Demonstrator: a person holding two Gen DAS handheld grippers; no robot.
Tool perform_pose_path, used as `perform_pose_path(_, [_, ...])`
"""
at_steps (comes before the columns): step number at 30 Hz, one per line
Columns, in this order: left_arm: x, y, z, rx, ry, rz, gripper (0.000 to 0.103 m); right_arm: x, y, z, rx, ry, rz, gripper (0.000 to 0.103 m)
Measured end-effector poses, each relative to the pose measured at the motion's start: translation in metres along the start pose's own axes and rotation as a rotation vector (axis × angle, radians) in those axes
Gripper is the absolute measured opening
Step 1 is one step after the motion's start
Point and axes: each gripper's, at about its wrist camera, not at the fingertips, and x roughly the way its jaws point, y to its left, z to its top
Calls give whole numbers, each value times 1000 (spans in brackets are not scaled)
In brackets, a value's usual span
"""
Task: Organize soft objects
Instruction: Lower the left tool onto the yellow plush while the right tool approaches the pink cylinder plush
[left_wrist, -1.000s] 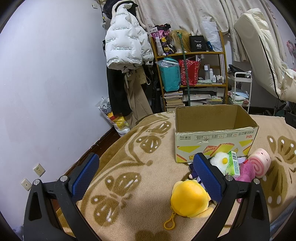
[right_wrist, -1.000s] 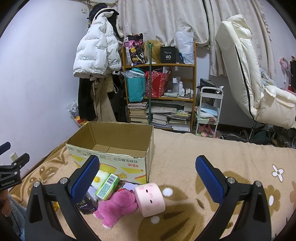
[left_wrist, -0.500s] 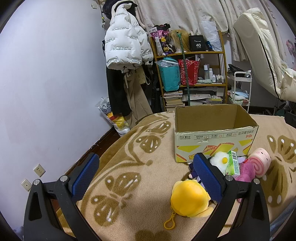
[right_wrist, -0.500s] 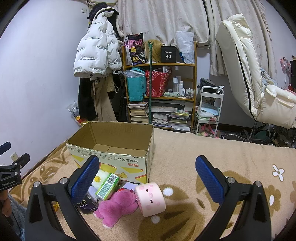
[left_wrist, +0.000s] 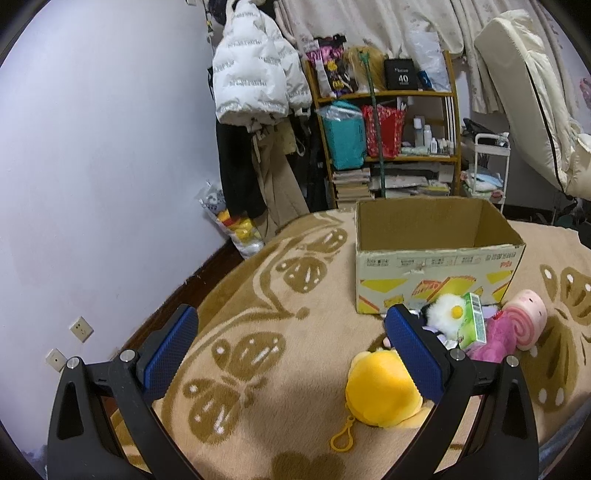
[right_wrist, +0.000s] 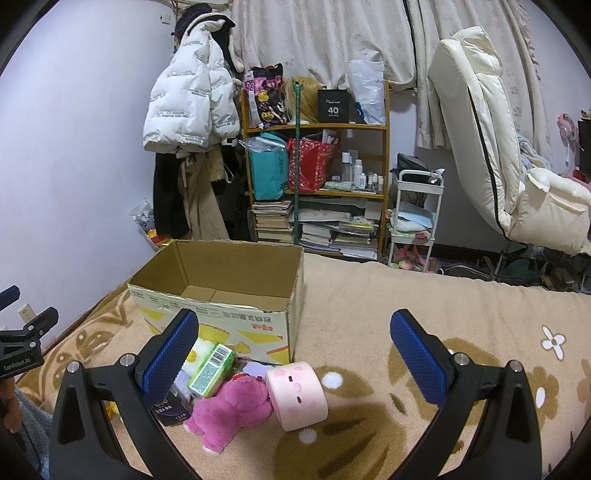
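An open, empty cardboard box (left_wrist: 436, 258) (right_wrist: 221, 295) stands on the patterned blanket. In front of it lies a pile: a yellow plush with a clip (left_wrist: 380, 391), a white fluffy egg toy (left_wrist: 448, 314), a green carton (left_wrist: 472, 321) (right_wrist: 211, 371), a magenta plush (right_wrist: 231, 410) and a pink roll-shaped plush (left_wrist: 526, 321) (right_wrist: 297, 395). My left gripper (left_wrist: 291, 350) is open and empty, with the yellow plush beside its right finger. My right gripper (right_wrist: 295, 354) is open and empty above the pink roll.
A dark purple packet (right_wrist: 171, 410) lies in the pile. Behind the bed stand a wooden shelf (right_wrist: 317, 177) with bags and books, hanging coats (right_wrist: 192, 110), a white cart (right_wrist: 415, 218) and a cream recliner (right_wrist: 495, 147). The wall (left_wrist: 92, 166) is on the left.
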Motion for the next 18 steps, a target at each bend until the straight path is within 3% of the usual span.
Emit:
perform_pose_path(9, [24, -9, -2, 35, 115, -54, 101, 28, 2, -21, 26, 118, 3, 103])
perform_pose_path(18, [49, -32, -10, 98, 250, -139, 101, 63, -10, -20, 47, 254, 40, 103])
